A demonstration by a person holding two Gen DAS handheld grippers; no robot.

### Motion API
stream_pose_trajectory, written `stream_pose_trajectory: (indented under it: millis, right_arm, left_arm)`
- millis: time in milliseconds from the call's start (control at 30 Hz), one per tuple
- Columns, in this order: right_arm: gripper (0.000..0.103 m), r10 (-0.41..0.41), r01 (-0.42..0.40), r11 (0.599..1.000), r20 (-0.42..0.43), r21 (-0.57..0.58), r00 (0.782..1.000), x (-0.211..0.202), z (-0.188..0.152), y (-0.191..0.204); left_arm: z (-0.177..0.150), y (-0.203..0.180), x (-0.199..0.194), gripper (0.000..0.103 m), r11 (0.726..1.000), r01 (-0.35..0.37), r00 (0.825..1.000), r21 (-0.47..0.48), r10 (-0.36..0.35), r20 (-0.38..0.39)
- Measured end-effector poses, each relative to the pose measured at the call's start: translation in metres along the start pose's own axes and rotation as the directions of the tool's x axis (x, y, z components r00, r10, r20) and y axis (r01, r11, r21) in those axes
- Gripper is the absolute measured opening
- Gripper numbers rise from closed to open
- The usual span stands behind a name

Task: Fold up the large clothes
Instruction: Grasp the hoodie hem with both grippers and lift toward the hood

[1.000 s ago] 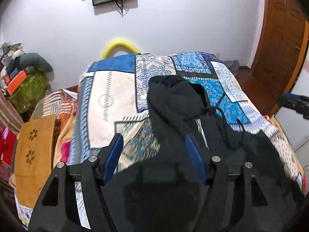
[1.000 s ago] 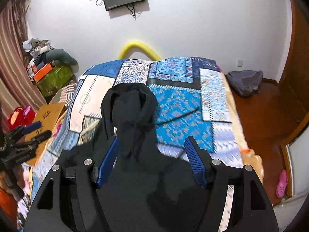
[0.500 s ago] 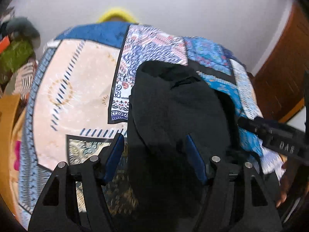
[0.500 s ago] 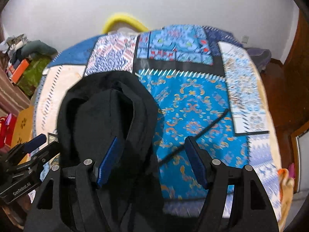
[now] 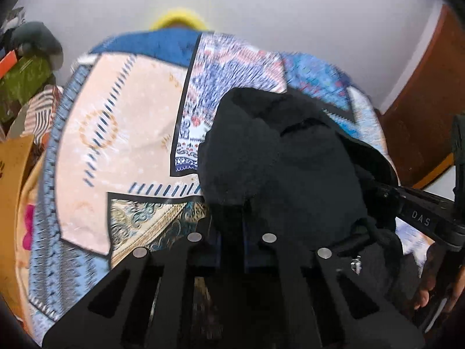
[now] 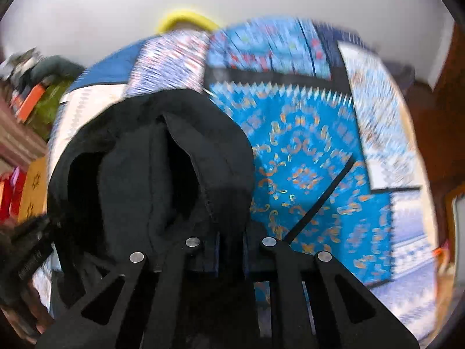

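Observation:
A black hooded sweatshirt (image 5: 279,163) lies on a bed with a patterned patchwork cover (image 5: 116,133), hood toward the far wall. My left gripper (image 5: 231,232) is shut on the black fabric at the left base of the hood. My right gripper (image 6: 231,241) is shut on the fabric at the right base of the hood (image 6: 162,160). A black drawstring (image 6: 319,200) trails over the blue part of the cover (image 6: 305,151). The right gripper's body shows at the right of the left wrist view (image 5: 421,218). The sweatshirt's lower body is hidden under the grippers.
A yellow curved bar (image 5: 180,19) stands behind the bed against the white wall. Piled clothes and bags (image 5: 26,67) lie to the left of the bed. A brown wooden door (image 5: 421,110) is at the right. An orange cardboard box (image 5: 11,174) stands left.
Both grippers have moved forward and down toward the hood and closed on the black fabric at its base. Both were open one second ago.

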State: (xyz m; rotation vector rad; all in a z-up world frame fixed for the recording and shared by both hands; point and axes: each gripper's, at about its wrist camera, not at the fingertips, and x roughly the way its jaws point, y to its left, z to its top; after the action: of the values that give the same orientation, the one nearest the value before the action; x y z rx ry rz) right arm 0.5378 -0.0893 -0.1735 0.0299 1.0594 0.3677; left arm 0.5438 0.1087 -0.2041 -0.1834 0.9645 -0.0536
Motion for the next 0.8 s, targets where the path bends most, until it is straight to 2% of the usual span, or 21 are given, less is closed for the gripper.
stream_pose_trajectory:
  millis: [167,233,333,433,500,533,567,600,633,667,800]
  right_arm:
    - [0.009,0.096,-0.092,0.995,0.083,-0.051,0.992,-0.087,-0.026,0.009]
    - [0.009,0.124,-0.116,0.99,0.104,-0.083,0.987,-0.124,-0.049,0.017]
    - [0.009,0.136,-0.122,0.985,0.109,-0.123,0.985,-0.151,-0.084,0.027]
    - [0.012,0.127,-0.111,0.981,0.094,-0.161,0.987,-0.16,-0.122,0.03]
    - [0.017,0.095,-0.082,0.981,0.063,-0.174,0.994,-0.16,-0.145,0.026]
    - [0.021,0.073,-0.066,0.981,0.034,-0.183,0.997,-0.159,-0.16,0.025]
    - [0.032,0.057,-0.054,0.98,0.011,-0.19,0.998,-0.159,-0.169,0.023]
    - [0.044,0.034,-0.038,0.978,-0.024,-0.204,0.999,-0.16,-0.184,0.022]
    - [0.048,0.02,-0.03,0.976,-0.046,-0.215,0.999,-0.161,-0.195,0.019]
    - [0.049,0.005,-0.019,0.973,-0.063,-0.231,0.998,-0.162,-0.206,0.017]
    - [0.049,-0.058,0.028,0.962,-0.104,-0.272,0.993,-0.173,-0.244,0.004]
  left_arm:
    - [-0.022,-0.019,-0.086,0.007,0.994,0.054,0.997,0.092,-0.059,0.053]
    - [-0.038,-0.027,-0.116,0.007,0.99,0.075,0.994,0.123,-0.083,0.065]
    - [-0.073,-0.034,-0.153,0.007,0.983,0.081,0.993,0.162,-0.094,0.072]
    - [-0.115,-0.04,-0.168,0.007,0.974,0.069,0.995,0.216,-0.082,0.054]
    - [-0.146,-0.039,-0.172,0.012,0.971,0.052,0.998,0.232,-0.059,0.02]
    - [-0.162,-0.037,-0.171,0.018,0.971,0.046,0.999,0.234,-0.048,-0.001]
    - [-0.178,-0.035,-0.17,0.029,0.971,0.036,0.999,0.238,-0.032,-0.024]
    - [-0.189,-0.034,-0.169,0.035,0.97,0.019,0.999,0.241,-0.011,-0.037]
    - [-0.202,-0.031,-0.168,0.045,0.97,-0.004,0.999,0.243,0.016,-0.048]
    - [-0.215,-0.026,-0.168,0.051,0.969,-0.03,0.998,0.246,0.044,-0.054]
    - [-0.254,-0.012,-0.166,0.051,0.957,-0.099,0.987,0.272,0.129,-0.095]
